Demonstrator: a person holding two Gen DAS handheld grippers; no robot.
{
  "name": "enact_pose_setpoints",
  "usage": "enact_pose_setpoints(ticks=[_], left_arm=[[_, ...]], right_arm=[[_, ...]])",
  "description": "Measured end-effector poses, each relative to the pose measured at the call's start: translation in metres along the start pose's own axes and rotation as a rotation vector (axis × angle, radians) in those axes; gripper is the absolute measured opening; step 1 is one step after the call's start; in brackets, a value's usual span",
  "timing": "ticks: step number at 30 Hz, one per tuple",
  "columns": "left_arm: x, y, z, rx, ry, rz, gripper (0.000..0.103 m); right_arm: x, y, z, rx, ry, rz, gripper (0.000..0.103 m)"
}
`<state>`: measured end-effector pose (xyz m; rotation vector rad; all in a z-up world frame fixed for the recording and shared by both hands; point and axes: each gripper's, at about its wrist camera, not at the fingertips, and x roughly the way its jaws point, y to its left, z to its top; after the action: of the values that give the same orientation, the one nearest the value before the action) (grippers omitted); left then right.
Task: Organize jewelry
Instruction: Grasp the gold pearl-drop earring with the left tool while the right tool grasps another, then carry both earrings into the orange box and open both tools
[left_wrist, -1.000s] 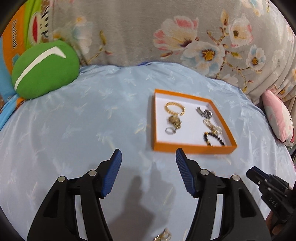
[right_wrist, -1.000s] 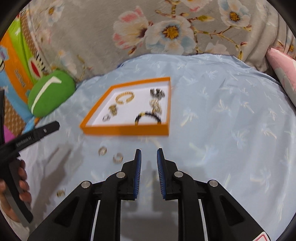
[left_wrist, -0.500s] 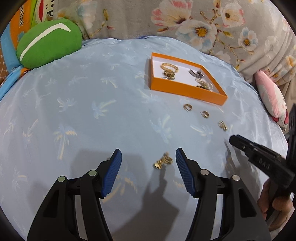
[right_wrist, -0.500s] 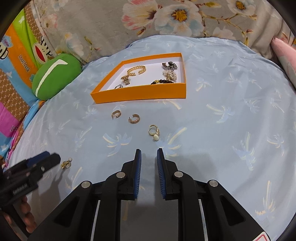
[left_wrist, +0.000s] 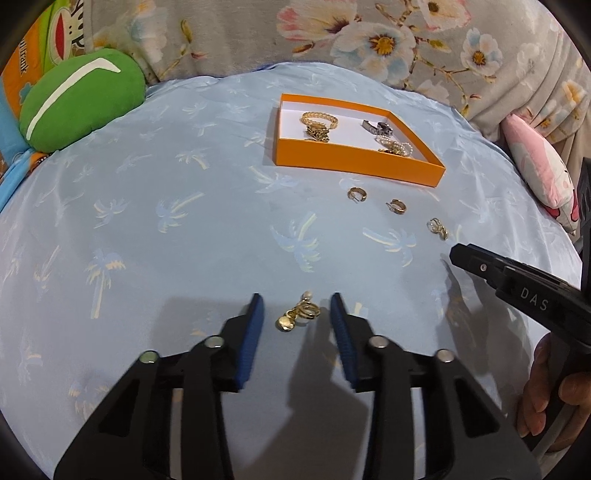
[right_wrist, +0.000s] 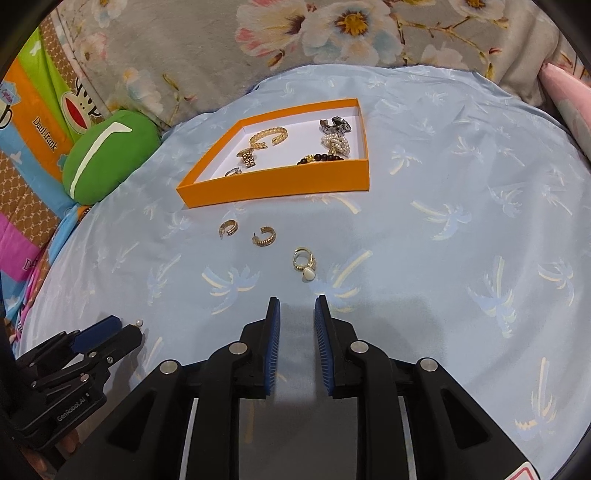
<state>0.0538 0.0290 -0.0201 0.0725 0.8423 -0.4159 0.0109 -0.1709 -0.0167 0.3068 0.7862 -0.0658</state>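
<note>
An orange tray (left_wrist: 354, 167) (right_wrist: 273, 184) with several bracelets and rings lies on the light blue palm-print cloth. Loose on the cloth before it lie two gold hoop earrings (left_wrist: 357, 194) (left_wrist: 396, 206) (right_wrist: 228, 228) (right_wrist: 264, 236) and a gold ring with a white stone (left_wrist: 438, 228) (right_wrist: 304, 263). A gold earring with a pearl (left_wrist: 298, 313) lies between the fingers of my left gripper (left_wrist: 296, 314), which is open around it, not closed on it. My right gripper (right_wrist: 297, 314) is nearly shut and empty, just short of the white-stone ring.
A green cushion (left_wrist: 79, 98) (right_wrist: 107, 155) sits at the far left. A floral blanket (left_wrist: 332, 37) runs along the back. A pink pillow (left_wrist: 541, 173) lies at the right edge. The right gripper's body (left_wrist: 524, 284) shows in the left view.
My left gripper has moved forward and lower so the pearl earring lies between its fingers, which have narrowed. My right gripper has come lower and nearer the white-stone ring.
</note>
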Motion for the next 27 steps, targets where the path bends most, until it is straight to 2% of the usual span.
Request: enact_pose_setpoints(ticks=[3,14,16,18,27], left_arm=[[0.001,-0.002,0.0,0.007,0.004,-0.017,0.014],[0.001,-0.004,0.0,0.013,0.002,-0.042,0.013],[0.001,-0.004,0.0,0.013,0.001,-0.042,0.013],[0.001,-0.004,0.0,0.012,0.001,-0.042,0.013],[-0.001,-0.003,0.012,0.015,-0.015,-0.04,0.013]], right_arm=[[0.004,-0.002,0.009,0.002,-0.017,-0.014,0.027],[0.031,0.006,0.029,-0.044,0.033,-0.044,0.027],[0.031,0.007,0.028,-0.048,0.034,-0.056,0.025],[0.032,0.007,0.028,-0.054,0.039,-0.058,0.013],[0.022,0.005,0.03,-0.045,0.003,-0.06,0.013]])
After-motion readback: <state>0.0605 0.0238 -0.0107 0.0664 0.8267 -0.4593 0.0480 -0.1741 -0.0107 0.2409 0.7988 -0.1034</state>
